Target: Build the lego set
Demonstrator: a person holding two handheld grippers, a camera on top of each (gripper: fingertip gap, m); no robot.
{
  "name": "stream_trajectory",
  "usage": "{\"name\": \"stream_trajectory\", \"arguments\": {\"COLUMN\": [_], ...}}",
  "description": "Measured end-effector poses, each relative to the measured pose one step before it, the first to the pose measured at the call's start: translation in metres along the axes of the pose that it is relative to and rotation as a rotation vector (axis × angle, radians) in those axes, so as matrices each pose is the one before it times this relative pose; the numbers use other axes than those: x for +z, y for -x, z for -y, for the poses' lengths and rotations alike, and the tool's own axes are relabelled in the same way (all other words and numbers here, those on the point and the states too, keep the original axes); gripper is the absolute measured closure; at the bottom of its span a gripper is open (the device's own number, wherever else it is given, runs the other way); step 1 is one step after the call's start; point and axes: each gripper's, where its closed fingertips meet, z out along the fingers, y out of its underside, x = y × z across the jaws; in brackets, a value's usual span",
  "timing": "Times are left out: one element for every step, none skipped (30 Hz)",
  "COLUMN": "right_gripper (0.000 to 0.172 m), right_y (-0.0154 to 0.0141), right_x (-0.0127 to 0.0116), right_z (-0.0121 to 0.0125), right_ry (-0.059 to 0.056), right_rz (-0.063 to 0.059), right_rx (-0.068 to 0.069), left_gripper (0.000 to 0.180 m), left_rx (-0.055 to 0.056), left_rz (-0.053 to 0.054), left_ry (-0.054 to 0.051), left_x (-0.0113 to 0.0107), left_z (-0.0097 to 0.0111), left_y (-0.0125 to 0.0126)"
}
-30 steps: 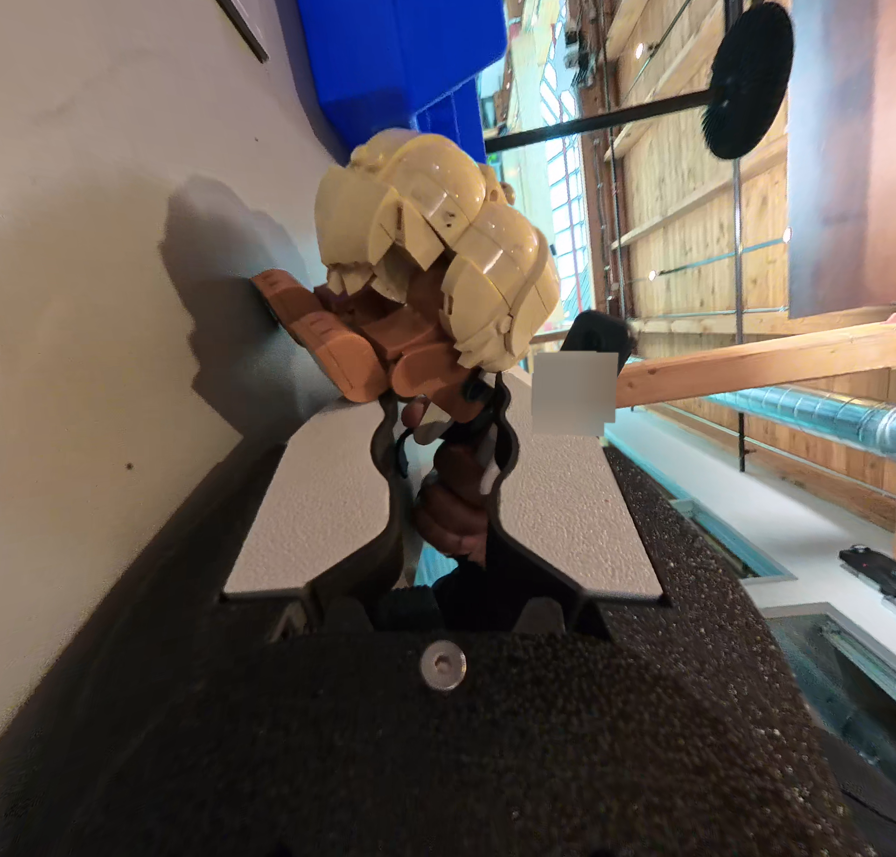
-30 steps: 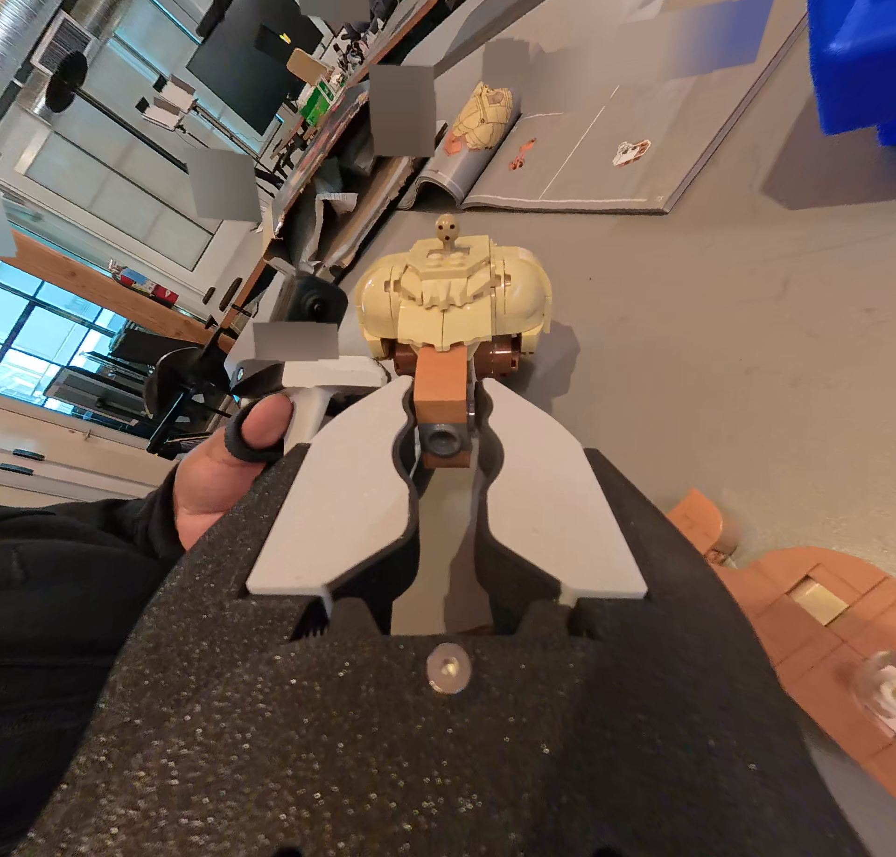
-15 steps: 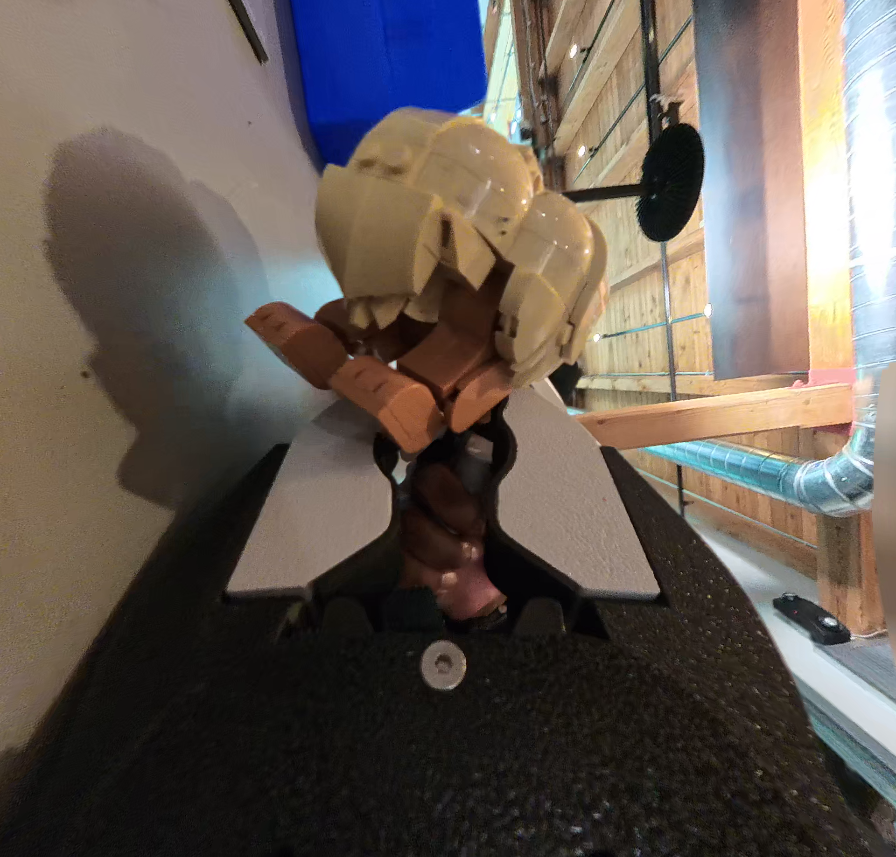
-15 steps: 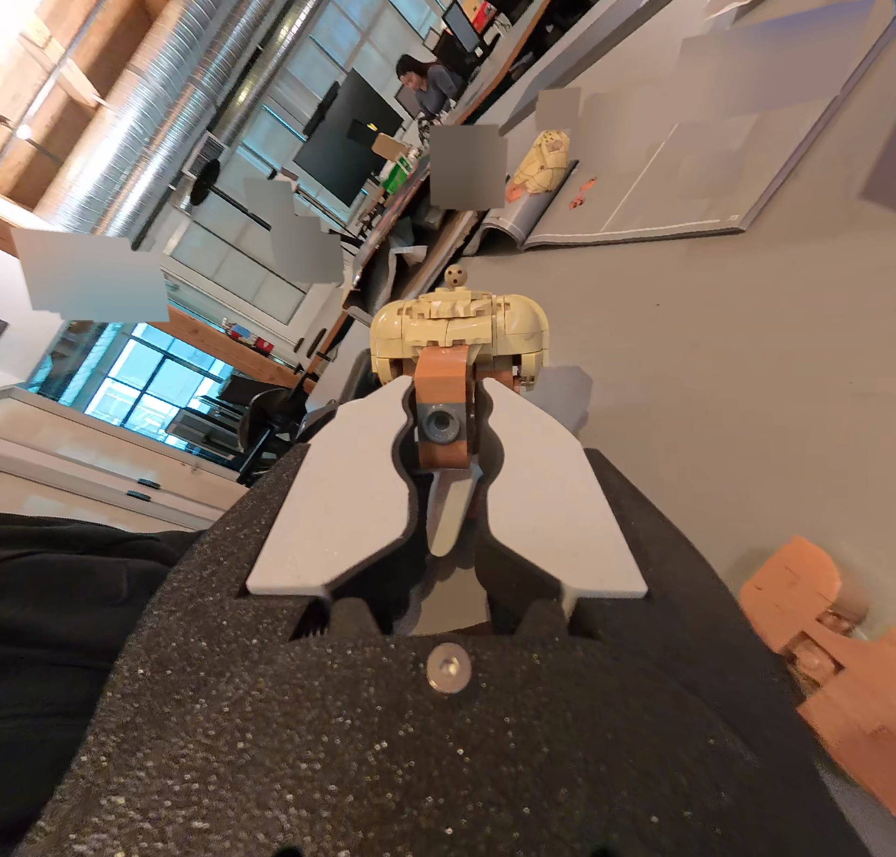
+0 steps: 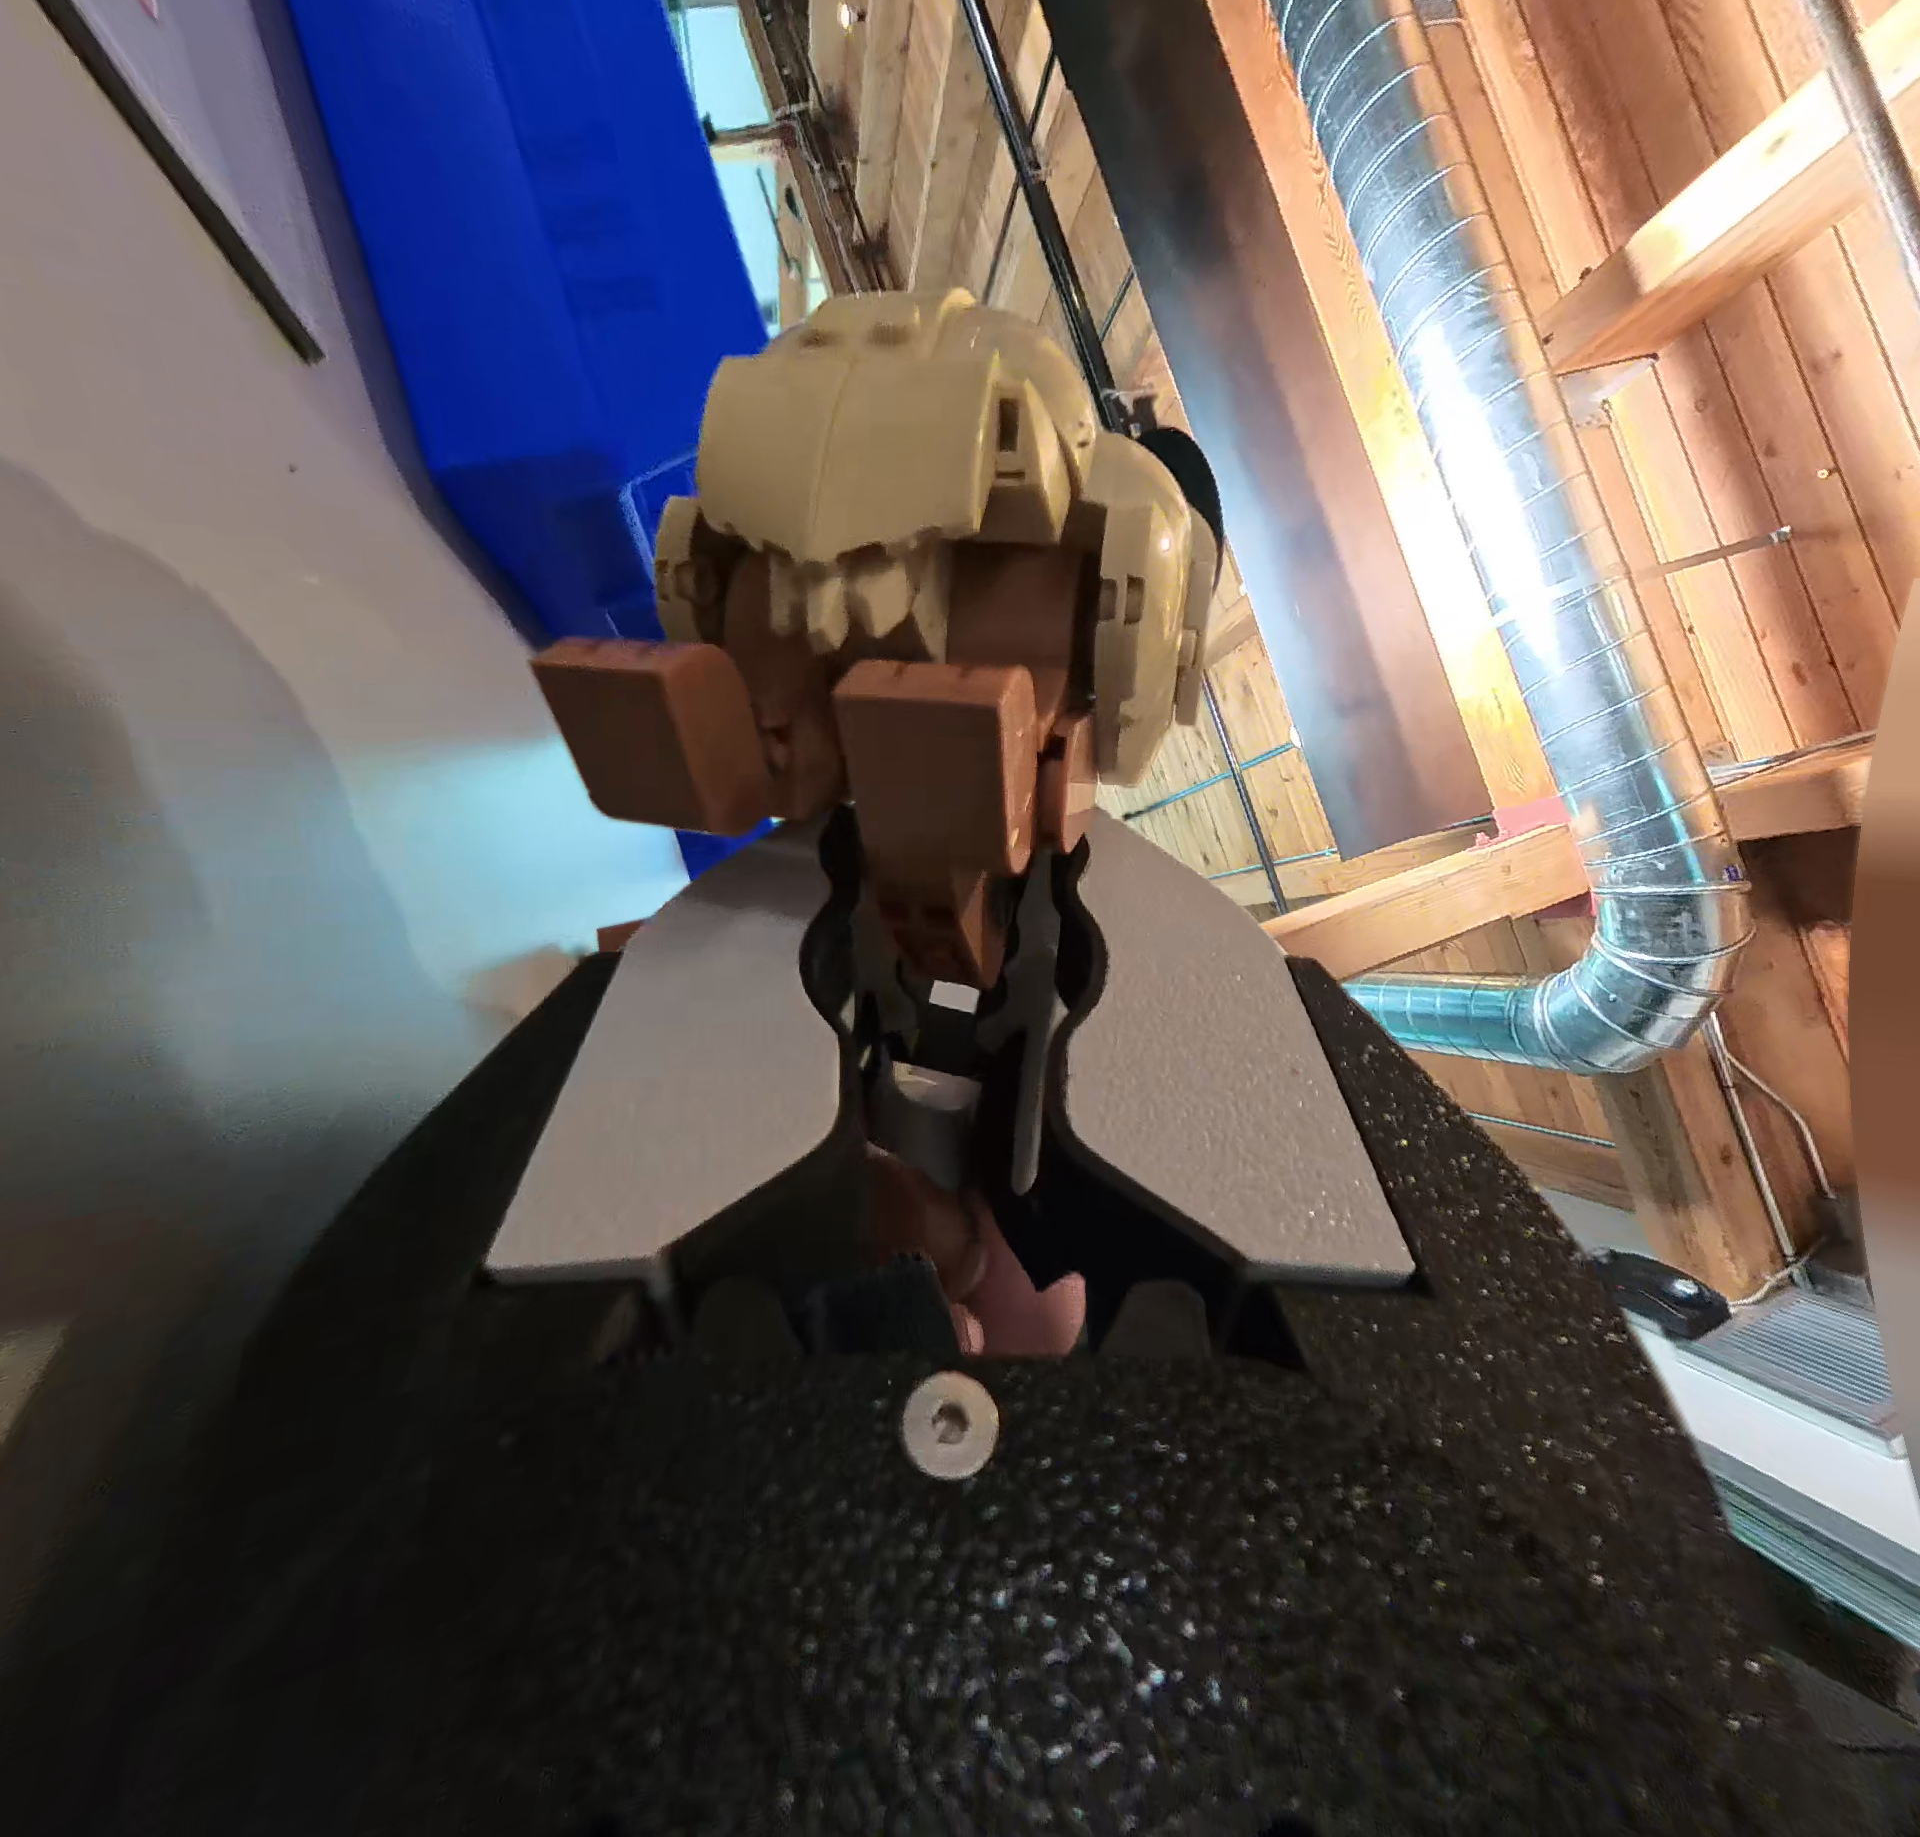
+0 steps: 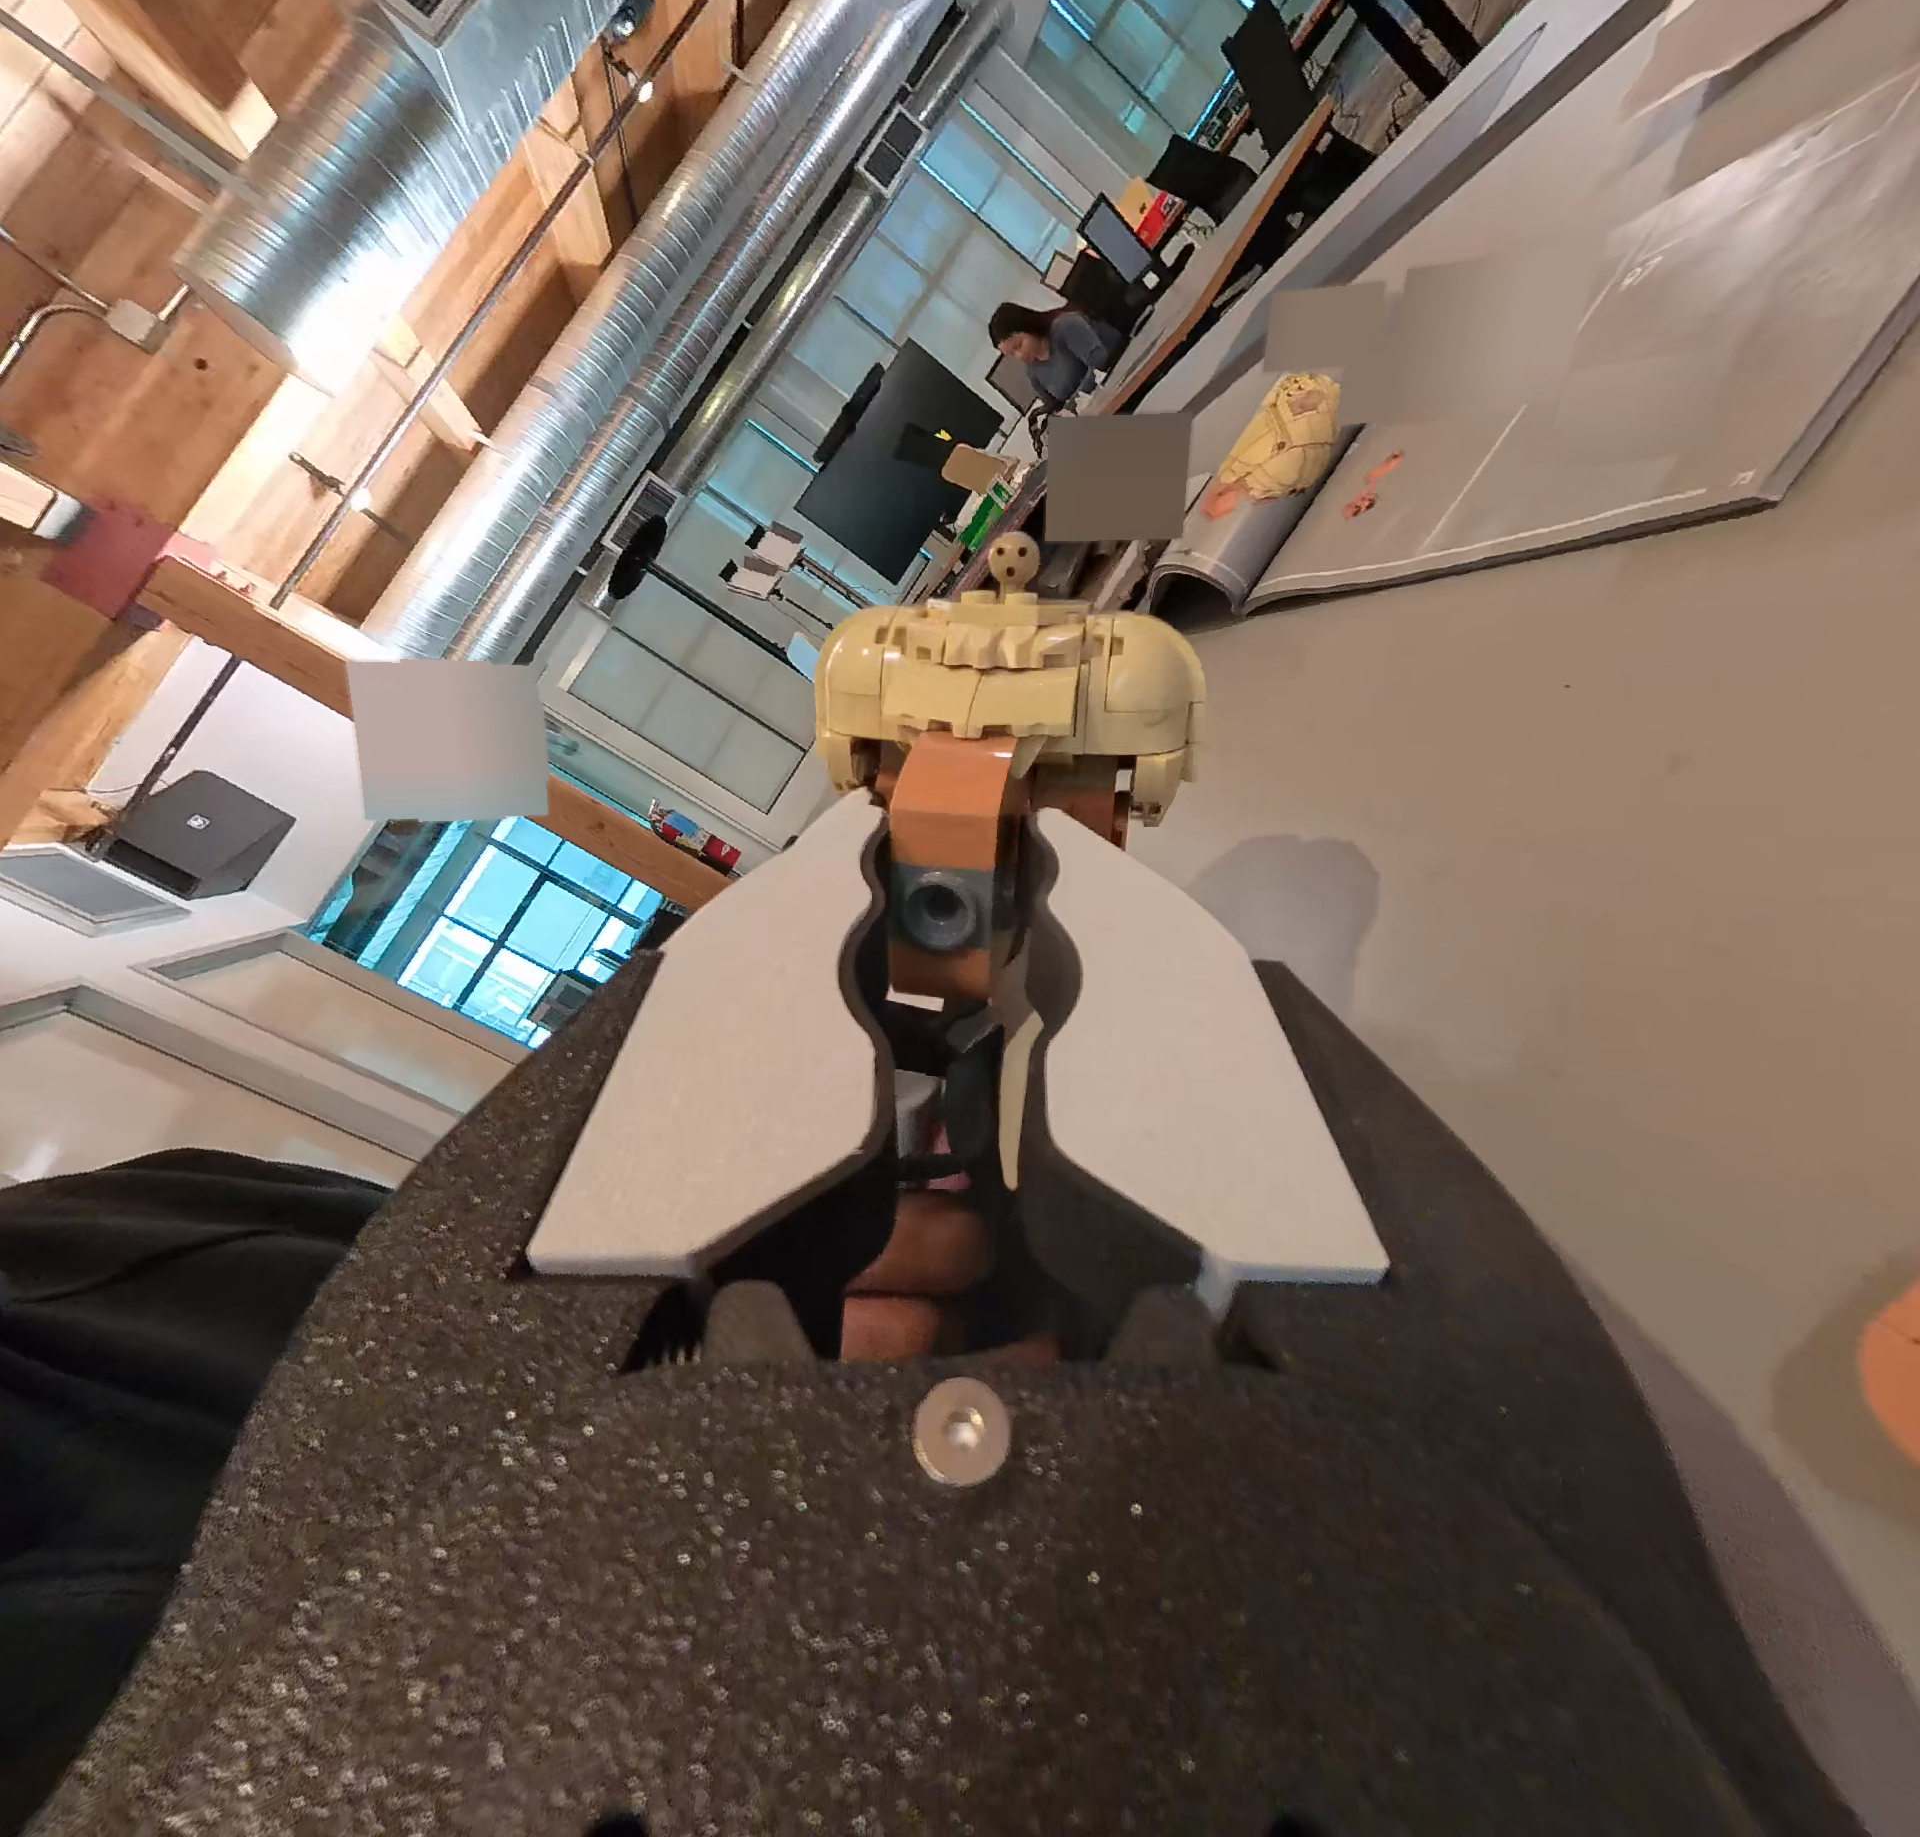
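A brick model with a rounded tan top (image 5: 883, 437) and brown blocky parts below is held in the air beside the grey table (image 5: 156, 644). My left gripper (image 5: 951, 852) is shut on a brown block at the model's underside. In the right wrist view the same tan model (image 6: 1008, 686) sits just past my right gripper (image 6: 951, 831), which is shut on its orange-brown stem (image 6: 945, 811) with a dark grey socket piece. Through each gripper's gap I see part of the other gripper and a hand below.
A blue bin (image 5: 499, 229) stands on the table behind the model. An open booklet (image 6: 1558, 385) lies farther along the table. An orange-brown brick assembly (image 6: 1886, 1372) lies at the right edge. Metal ducts and wooden beams run overhead; a person (image 6: 1049, 343) sits far off. My left and right fingertips are right by each other.
Both grippers have tipped and swung with the model still in them, bringing the ceiling into view. In the left view the model has turned, its brown blocks now facing the camera.
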Motion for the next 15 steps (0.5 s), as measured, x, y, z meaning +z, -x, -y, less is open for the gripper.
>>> {"name": "stream_trajectory", "arguments": {"right_gripper": [0.150, 0.150, 0.150, 0.150, 0.150, 0.151, 0.151, 0.150, 0.150, 0.151, 0.150, 0.150, 0.149, 0.148, 0.144], "right_y": [0.00099, 0.00083, 0.00090, 0.00174, 0.00201, 0.00182, 0.00098, 0.00072, 0.00130, 0.00186, 0.00139, 0.00082, 0.00045, 0.00028, 0.00122], "right_x": [0.00069, 0.00072, 0.00082, 0.00087, 0.00099, 0.00071, 0.00023, -0.00058, -0.00076, -0.00093, -0.00108, -0.00082, -0.00092, -0.00111, -0.00182], "right_z": [-0.00058, -0.00039, -0.00052, -0.00107, -0.00101, -0.00112, -0.00082, 0.00022, 0.00075, 0.00107, 0.00089, 0.00037, 0.00046, 0.00002, 0.00017], "right_ry": [-0.0016, -0.0024, -0.0014, 0.0018, -0.0003, -0.0001, -0.0007, -0.0047, -0.0045, -0.0051, -0.0012, 0.0042, 0.0063, 0.0123, 0.0136], "right_rz": [-0.0014, -0.0010, 0.0016, 0.0077, 0.0114, 0.0129, 0.0085, 0.0049, 0.0057, 0.0080, 0.0050, -0.0003, -0.0041, -0.0062, -0.0036], "right_rx": [-0.0115, -0.0088, -0.0055, -0.0023, 0.0011, 0.0069, 0.0083, -0.0011, -0.0101, -0.0153, -0.0147, -0.0153, -0.0167, -0.0217, -0.0277], "left_gripper": [0.147, 0.149, 0.153, 0.158, 0.160, 0.162, 0.163, 0.163, 0.163, 0.163, 0.163, 0.163, 0.163, 0.163, 0.163], "left_rx": [0.0066, 0.0052, 0.0062, 0.0084, 0.0091, 0.0089, 0.0110, 0.0181, 0.0298, 0.0345, 0.0320, 0.0267, 0.0180, 0.0117, 0.0112], "left_rz": [0.0014, 0.0040, 0.0082, 0.0011, -0.0176, -0.0196, -0.0098, -0.0002, -0.0062, -0.0075, -0.0057, -0.0053, -0.0056, -0.0057, -0.0043], "left_ry": [-0.0083, -0.0084, -0.0105, -0.0167, -0.0190, -0.0116, 0.0047, 0.0155, 0.0139, 0.0154, 0.0159, 0.0142, 0.0152, 0.0129, 0.0084], "left_x": [-0.00027, -0.00022, -0.00027, -0.00074, -0.00060, -0.00025, 0.00039, 0.00061, 0.00095, 0.00107, 0.00111, 0.00102, 0.00115, 0.00101, 0.00084], "left_z": [0.00097, 0.00091, 0.00103, 0.00175, 0.00230, 0.00206, 0.00079, -0.00045, -0.00053, -0.00075, -0.00054, -0.00015, -0.00030, 0.00010, 0.00101], "left_y": [-0.00021, 0.00025, 0.00067, -0.00034, -0.00290, -0.00300, -0.00172, -0.00092, -0.00233, -0.00293, -0.00254, -0.00199, -0.00140, -0.00091, -0.00048]}}
